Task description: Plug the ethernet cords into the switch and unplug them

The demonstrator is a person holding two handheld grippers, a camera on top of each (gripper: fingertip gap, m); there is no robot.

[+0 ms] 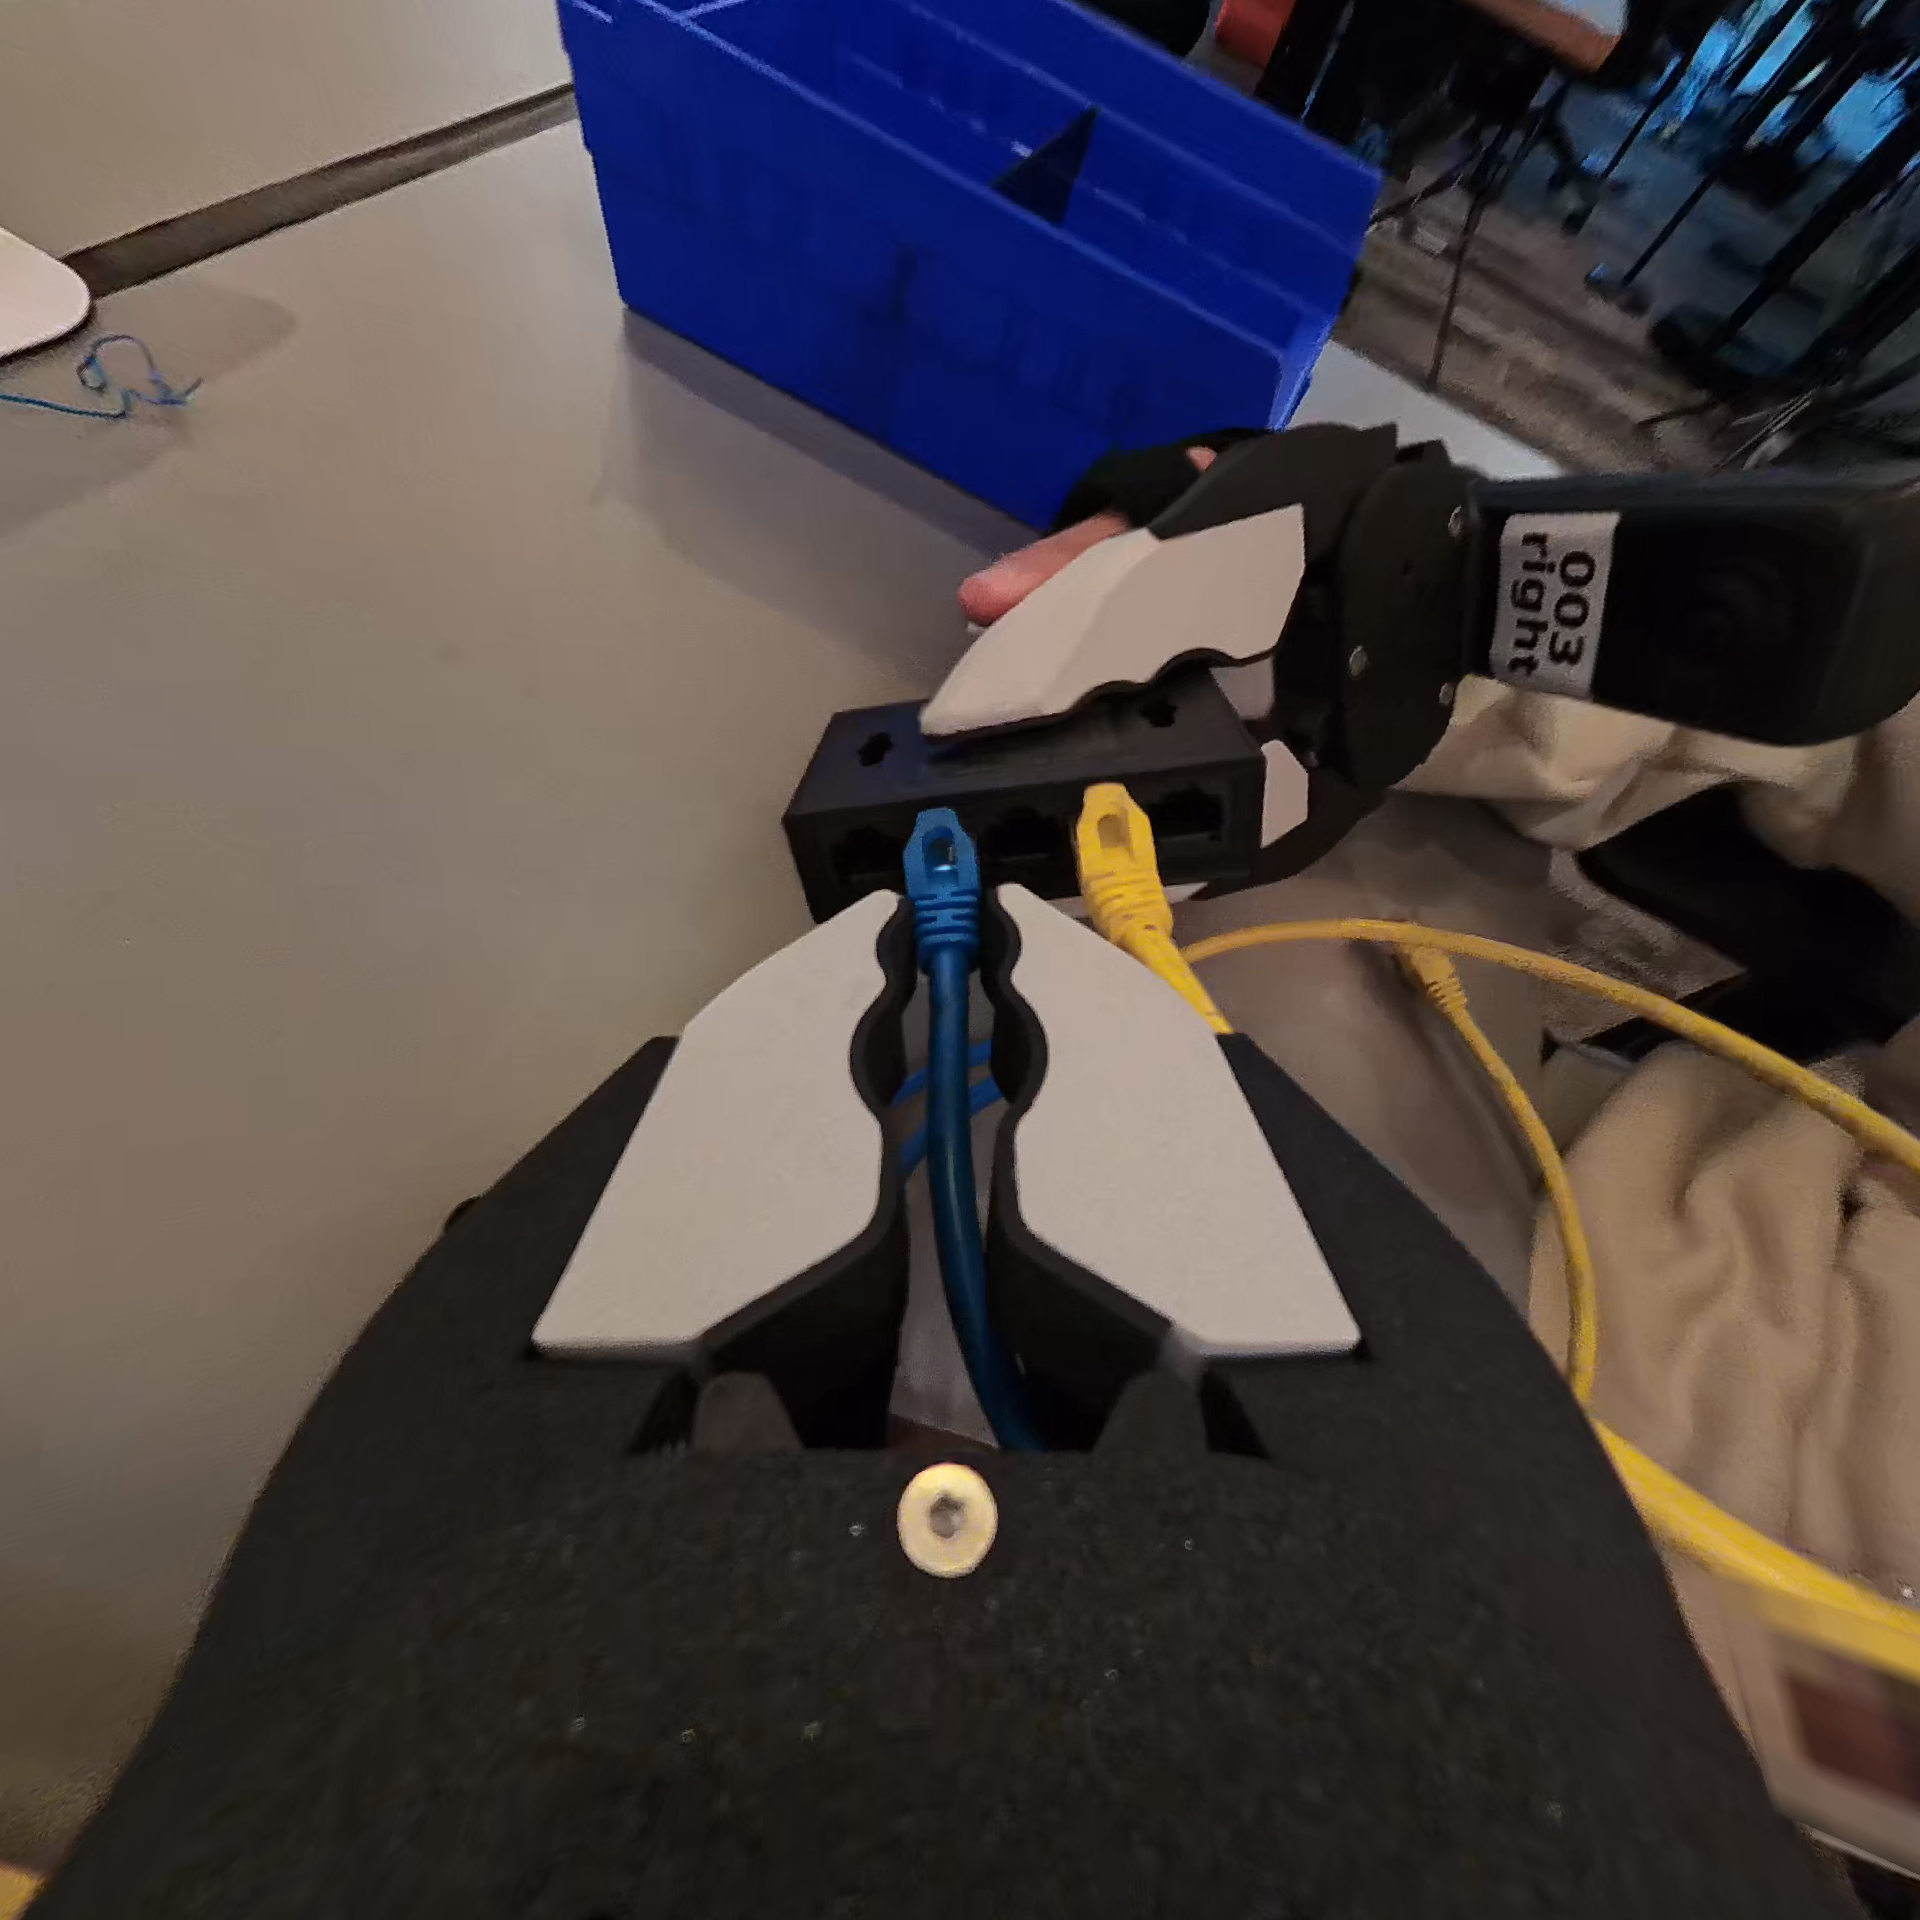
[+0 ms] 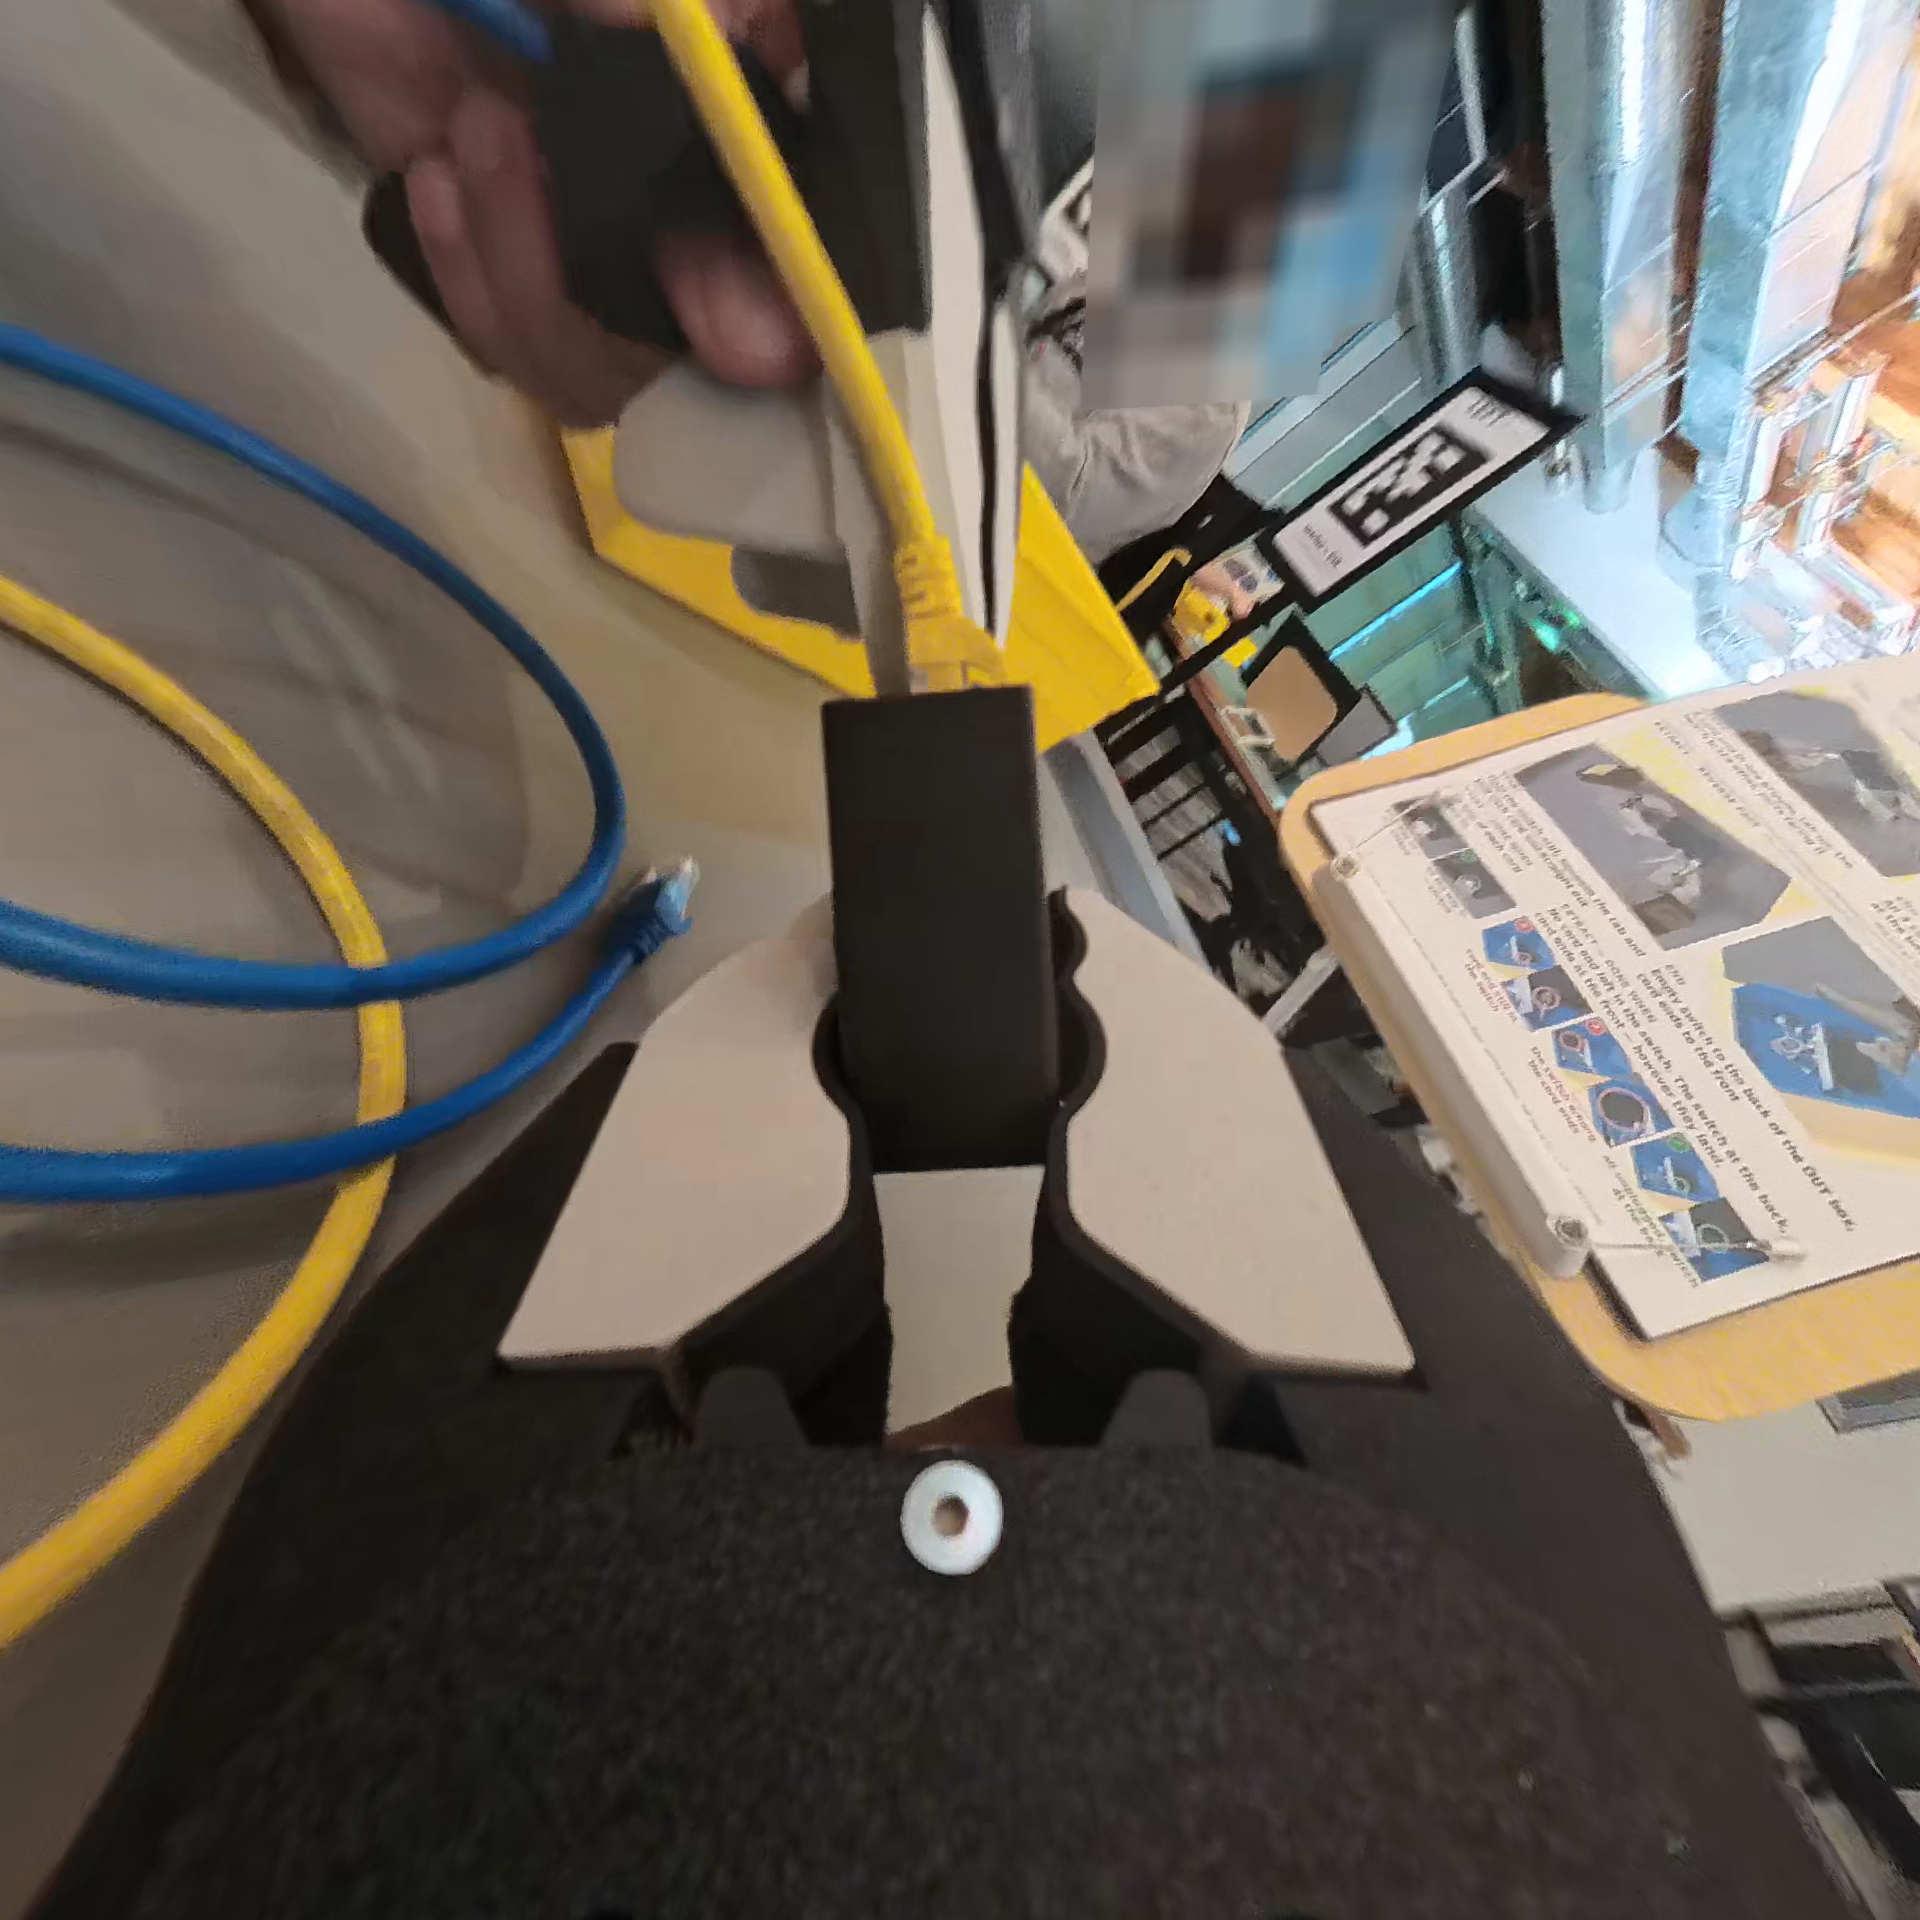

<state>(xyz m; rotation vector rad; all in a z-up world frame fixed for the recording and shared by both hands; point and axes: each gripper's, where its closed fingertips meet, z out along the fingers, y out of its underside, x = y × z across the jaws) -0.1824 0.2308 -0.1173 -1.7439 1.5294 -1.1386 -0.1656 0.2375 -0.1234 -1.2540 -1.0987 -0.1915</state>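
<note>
A black switch (image 1: 883,774) lies on the grey table. A blue cord's plug (image 1: 940,862) and a yellow cord's plug (image 1: 1117,847) both sit in its front ports. My left gripper (image 1: 951,920) is shut on the blue cord just behind that plug. My right gripper (image 2: 940,935) is shut on the switch (image 2: 935,831), clamping its end; in the left wrist view this gripper (image 1: 1153,738) comes in from the right, one finger over the top. The yellow plug (image 2: 935,644) shows at the switch's far end. A loose blue plug (image 2: 660,904) lies on the table.
A blue bin (image 1: 935,239) stands behind the switch. A cream cloth (image 1: 1714,1247) lies to the right under loops of yellow cord (image 1: 1558,1195). Blue cord loops (image 2: 416,966) and yellow cord loops (image 2: 364,935) lie on the table. A clipboard with a printed sheet (image 2: 1610,987) sits nearby.
</note>
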